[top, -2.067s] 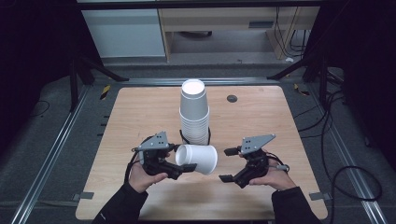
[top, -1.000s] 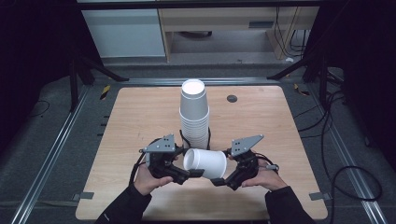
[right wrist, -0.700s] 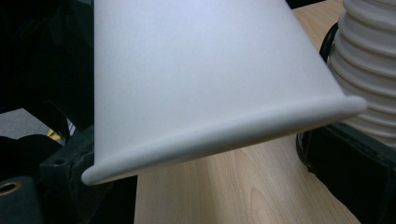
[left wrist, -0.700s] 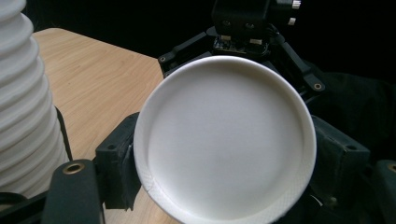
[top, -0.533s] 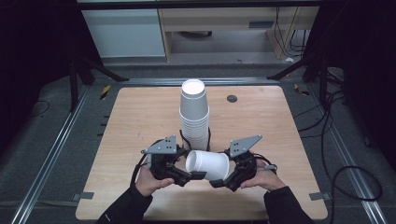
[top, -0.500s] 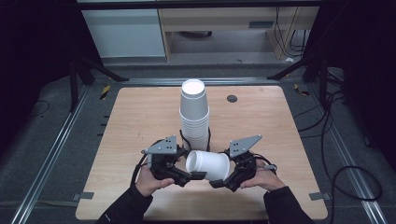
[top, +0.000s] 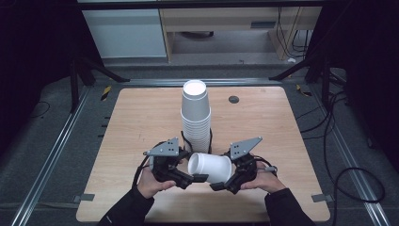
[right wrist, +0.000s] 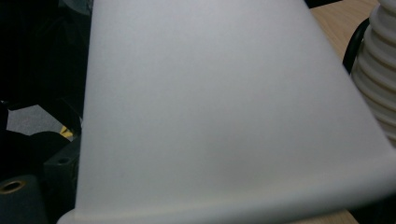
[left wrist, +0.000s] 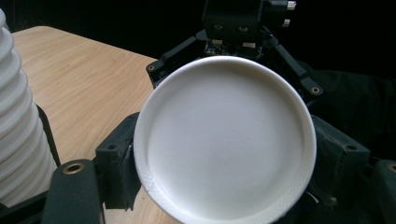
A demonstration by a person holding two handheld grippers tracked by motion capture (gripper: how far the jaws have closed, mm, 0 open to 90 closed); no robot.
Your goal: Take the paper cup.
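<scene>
Cup [top: 210, 167] lies on its side in the air between the two grippers, just in front of the cup stack [top: 196, 117] on the table [top: 282, 141]. Its long axis runs left to right, one end facing the left gripper [top: 188, 179]. The right gripper [top: 221, 184] pinches the opposite end, its jaws having just closed a little; the left gripper's state cannot be told. A handover calls for one firm grip before the other lets go.
</scene>
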